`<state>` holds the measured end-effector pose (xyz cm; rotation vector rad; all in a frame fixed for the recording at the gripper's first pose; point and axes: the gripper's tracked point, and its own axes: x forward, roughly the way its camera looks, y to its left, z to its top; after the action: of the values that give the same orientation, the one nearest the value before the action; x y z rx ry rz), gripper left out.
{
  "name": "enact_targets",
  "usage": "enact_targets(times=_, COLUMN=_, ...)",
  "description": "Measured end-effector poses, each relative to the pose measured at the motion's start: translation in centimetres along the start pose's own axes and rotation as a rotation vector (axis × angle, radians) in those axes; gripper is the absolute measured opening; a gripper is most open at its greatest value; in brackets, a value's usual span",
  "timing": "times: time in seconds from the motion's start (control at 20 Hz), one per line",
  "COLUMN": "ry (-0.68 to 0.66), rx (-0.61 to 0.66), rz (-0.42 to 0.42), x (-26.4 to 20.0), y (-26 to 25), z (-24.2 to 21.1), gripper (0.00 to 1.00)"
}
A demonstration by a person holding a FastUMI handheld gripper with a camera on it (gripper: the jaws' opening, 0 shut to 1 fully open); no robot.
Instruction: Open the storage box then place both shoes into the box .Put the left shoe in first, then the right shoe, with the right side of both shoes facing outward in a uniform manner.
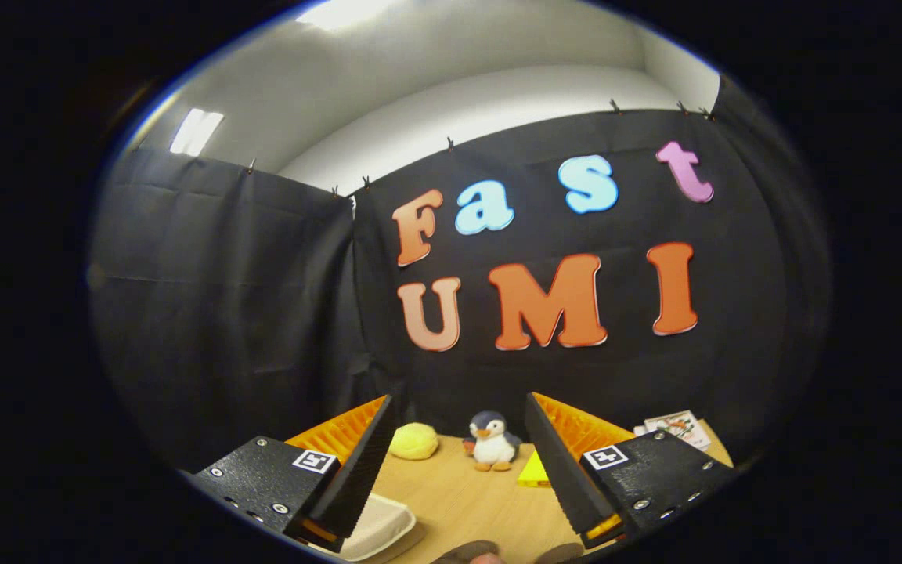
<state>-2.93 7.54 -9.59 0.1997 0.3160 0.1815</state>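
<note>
My gripper (pixel 459 407) is held high and level above the wooden table (pixel 459 493), open wide with nothing between its fingers. Low between the fingers, at the near table edge, two dark rounded shapes (pixel 468 551) peek up; they may be the shoes, but too little shows to tell. A white, shallow box-like object (pixel 379 526) lies beside the left finger (pixel 357 470), partly hidden by it. I cannot tell whether it is the storage box or its lid.
At the back of the table, against the black cloth wall, stand a small penguin plush (pixel 492 442) and a yellow round soft object (pixel 413 441). A yellow wedge (pixel 533 472) lies by the right finger. A printed card (pixel 678 427) rests at the far right.
</note>
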Motion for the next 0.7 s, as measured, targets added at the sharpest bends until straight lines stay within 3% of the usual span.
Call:
enact_targets(times=0.25, ry=0.336, rx=0.11, rz=0.063, x=0.9, y=2.5, z=-10.9, gripper=0.97)
enact_targets(times=0.7, ry=0.736, rx=0.34, rz=0.203, x=-1.0, y=8.1, z=-23.9, gripper=0.94)
